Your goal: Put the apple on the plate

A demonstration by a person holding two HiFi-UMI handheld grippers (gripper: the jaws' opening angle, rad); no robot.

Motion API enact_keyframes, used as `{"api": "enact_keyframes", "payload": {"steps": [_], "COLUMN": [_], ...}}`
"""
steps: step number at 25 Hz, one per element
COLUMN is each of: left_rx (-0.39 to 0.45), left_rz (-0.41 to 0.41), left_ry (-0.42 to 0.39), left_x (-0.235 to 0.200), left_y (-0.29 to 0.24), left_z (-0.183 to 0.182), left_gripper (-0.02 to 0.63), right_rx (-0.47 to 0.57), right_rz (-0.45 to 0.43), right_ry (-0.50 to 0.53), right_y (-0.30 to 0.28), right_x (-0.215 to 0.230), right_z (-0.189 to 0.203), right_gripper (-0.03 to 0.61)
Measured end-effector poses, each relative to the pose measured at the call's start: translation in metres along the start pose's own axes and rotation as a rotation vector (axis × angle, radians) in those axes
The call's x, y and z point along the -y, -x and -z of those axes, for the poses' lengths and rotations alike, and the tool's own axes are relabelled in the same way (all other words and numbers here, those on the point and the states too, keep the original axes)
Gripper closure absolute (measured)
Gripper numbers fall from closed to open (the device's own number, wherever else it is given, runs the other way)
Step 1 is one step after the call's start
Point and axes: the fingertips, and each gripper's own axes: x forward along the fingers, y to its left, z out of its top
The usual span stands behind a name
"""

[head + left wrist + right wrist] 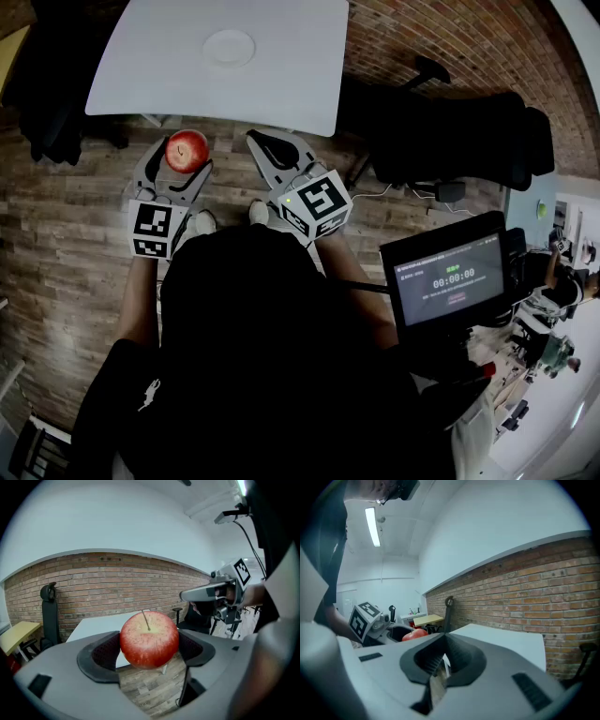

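My left gripper point(186, 161) is clamped on the red apple point(149, 639), a pad pressing on each side and the stem pointing up. Ahead of its jaws, well apart from them, the white plate point(229, 48) sits on the white table point(141, 75). Just to its right, my right gripper point(443, 658) is closed, with nothing between its jaws.

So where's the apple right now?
In the head view the apple is left of centre, clamped between the jaws of the left gripper, over the wooden floor just short of the white table that carries the plate.
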Motion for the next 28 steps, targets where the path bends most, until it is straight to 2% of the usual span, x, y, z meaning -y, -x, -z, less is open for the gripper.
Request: {"api": "enact_keyframes", "payload": {"steps": [6, 11, 20, 28], "left_rx": [-0.003, -0.004, -0.014, -0.024], "left_rz": [0.0, 0.001, -0.003, -0.047], "left_ry": [-0.005, -0.004, -0.004, -0.001], "left_x": [0.002, 0.004, 0.017, 0.024], "left_y": [-0.002, -0.003, -0.005, 0.0], "left_z": [0.004, 0.007, 0.012, 0.017], "left_gripper": [0.225, 0.225, 0.225, 0.225], "right_rx": [-0.004, -0.007, -0.012, -0.015], "right_rz": [-0.005, -0.055, -0.05, -0.061], "right_ry": [0.006, -0.022, -0.024, -0.027], "right_y": [0.001, 0.001, 0.015, 0.031], "right_x": [0.0, -0.005, 0.0, 0.005], "right_z": [0.004, 0.009, 0.02, 0.032], "right_gripper": [0.575, 0.575, 0.575, 0.575]}}
